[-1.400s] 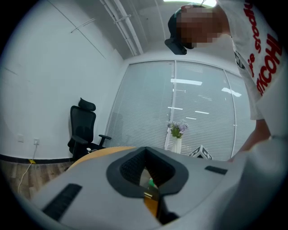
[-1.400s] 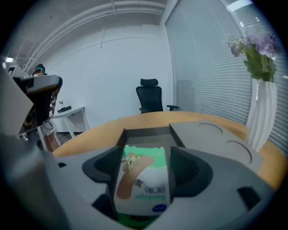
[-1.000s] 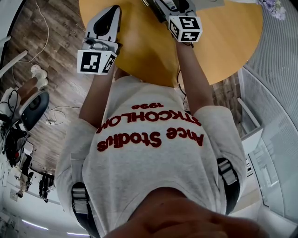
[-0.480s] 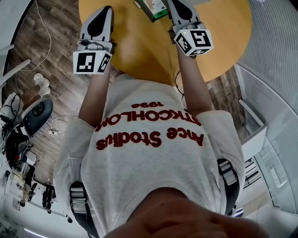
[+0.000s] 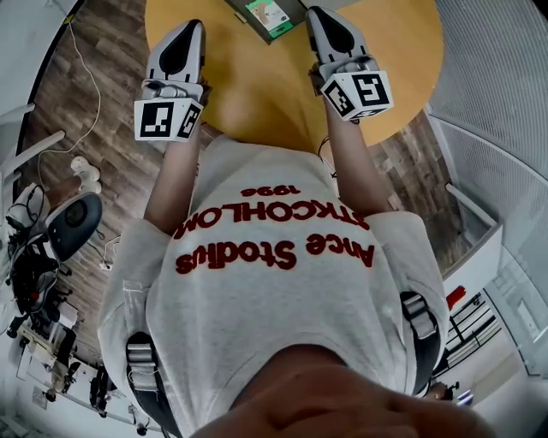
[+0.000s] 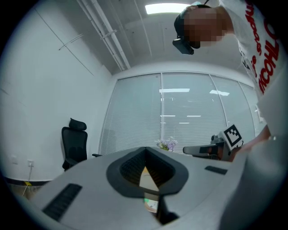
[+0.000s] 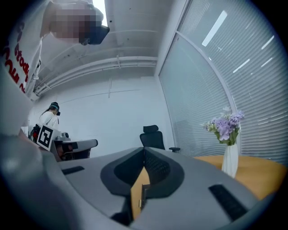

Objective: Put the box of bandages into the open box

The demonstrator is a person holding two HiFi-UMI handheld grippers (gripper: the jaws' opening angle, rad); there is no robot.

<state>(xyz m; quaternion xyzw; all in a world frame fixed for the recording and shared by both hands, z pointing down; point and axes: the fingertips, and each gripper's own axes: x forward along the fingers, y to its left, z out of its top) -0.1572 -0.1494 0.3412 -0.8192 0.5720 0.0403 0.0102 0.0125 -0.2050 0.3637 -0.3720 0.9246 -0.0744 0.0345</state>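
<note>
The person stands over a round yellow table (image 5: 257, 94) and holds both claws out level above its near side, well apart from each other. The left claw (image 5: 190, 30) is pressed together: in the left gripper view its dark pads meet at the tip (image 6: 145, 152), nothing is pinched between them, and only a sliver of table and a green speck show through the gap beneath. The right claw (image 5: 318, 15) is likewise pressed together and empty, its pads meeting at (image 7: 144, 152).

The box of bandages (image 5: 270, 13), green and white, sits at the table's far side between the two claw tips. It appears to lie inside the dark-walled open box (image 5: 248, 21), though the top of the head view cuts both off. Neither claw touches it.

A white vase of purple flowers (image 7: 227, 148) stands on the table to the right. A black office chair (image 7: 152, 134) stands by the wall, beside the blinds-covered window (image 7: 216, 90).
</note>
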